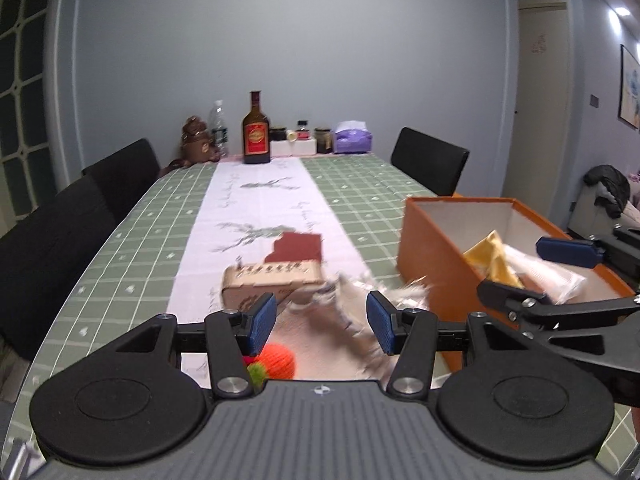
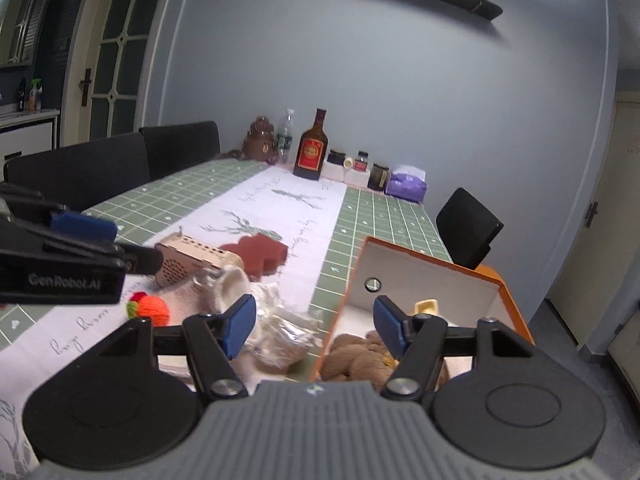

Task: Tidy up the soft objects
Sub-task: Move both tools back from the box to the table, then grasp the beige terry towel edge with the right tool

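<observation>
An orange box (image 1: 430, 258) with a white inside is set on a long table (image 1: 152, 216) covered by a green checked cloth and a white runner (image 1: 256, 208); all places below are given relative to this box. Inside the box, a yellow soft item (image 1: 494, 260) and a pale item in clear wrapping (image 1: 548, 270) are seen from the left wrist view, and a brown plush item (image 2: 356, 358) is seen at its near end from the right wrist view. Just beside the box's left wall, on the runner, a crumpled clear plastic bag with something pale inside (image 2: 280, 332) is lying, blurred. Farther left of the box, an orange knitted ball with a green and red tuft (image 2: 154, 308) is resting on the runner. Beyond it, a small wooden radio-like case (image 2: 192, 260) and a dark red flat shape (image 2: 260, 256) are placed, both left of the box.

The left gripper (image 1: 322, 320) is held left of the box above the plastic bag, its blue pads spread apart with nothing pinched. The right gripper (image 2: 314, 326) is held over the box's near left wall, its pads likewise spread and empty.

At the table's far end, well beyond the box, a brown bottle with a red label (image 1: 256, 132), jars, and a purple tissue pack (image 1: 352, 138) are lined up against a grey wall. Black chairs (image 1: 430, 164) are drawn up along the table.
</observation>
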{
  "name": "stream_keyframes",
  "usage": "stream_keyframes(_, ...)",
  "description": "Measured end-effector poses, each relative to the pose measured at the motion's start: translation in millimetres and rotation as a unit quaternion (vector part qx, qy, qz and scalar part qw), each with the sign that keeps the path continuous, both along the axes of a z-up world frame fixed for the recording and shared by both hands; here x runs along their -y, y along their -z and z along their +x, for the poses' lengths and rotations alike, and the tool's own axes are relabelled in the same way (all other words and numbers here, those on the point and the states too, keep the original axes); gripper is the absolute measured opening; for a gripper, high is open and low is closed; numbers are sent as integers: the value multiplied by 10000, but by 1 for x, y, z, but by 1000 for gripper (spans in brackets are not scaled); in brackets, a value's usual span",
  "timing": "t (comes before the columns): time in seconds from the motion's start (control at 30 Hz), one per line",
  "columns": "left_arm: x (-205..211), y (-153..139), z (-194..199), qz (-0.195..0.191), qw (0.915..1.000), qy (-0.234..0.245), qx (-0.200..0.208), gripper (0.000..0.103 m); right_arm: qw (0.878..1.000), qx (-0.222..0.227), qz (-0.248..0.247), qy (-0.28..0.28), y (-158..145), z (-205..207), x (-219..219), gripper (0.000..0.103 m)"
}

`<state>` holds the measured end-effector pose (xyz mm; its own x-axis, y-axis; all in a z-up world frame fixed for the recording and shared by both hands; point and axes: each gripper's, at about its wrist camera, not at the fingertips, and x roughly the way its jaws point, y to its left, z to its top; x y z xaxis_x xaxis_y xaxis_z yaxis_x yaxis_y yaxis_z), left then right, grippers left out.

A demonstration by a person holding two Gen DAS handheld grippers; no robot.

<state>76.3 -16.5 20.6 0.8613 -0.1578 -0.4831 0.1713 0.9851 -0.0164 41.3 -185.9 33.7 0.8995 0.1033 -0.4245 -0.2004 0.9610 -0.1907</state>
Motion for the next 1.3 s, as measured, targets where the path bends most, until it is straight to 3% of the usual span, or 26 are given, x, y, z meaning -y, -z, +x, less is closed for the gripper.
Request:
stream_keyframes(0.23,-33,23,-14,-164,9991,-357,-160,61,9996,218,167,-44,16,-20,-32,65)
stream_keyframes(0.5,-57,50,-25,-185,9981,-447,-392,61,9990,-141,158,-388,45,-22,-63,65)
stream_keyframes(0.77,-74,64,-25,-377,9973,-364,-523,61,9977,-567,50,-379,68,-3,-77,65)
stream_keyframes(0.9,-78,65,-17,-490,9968,-297,-565,61,9969,-714,-23,-323,76,10,-79,65)
stream_keyframes(1.3,-52,71,40,-353,9962,149,-781,61,9958,-763,-426,-290,88,44,-85,65)
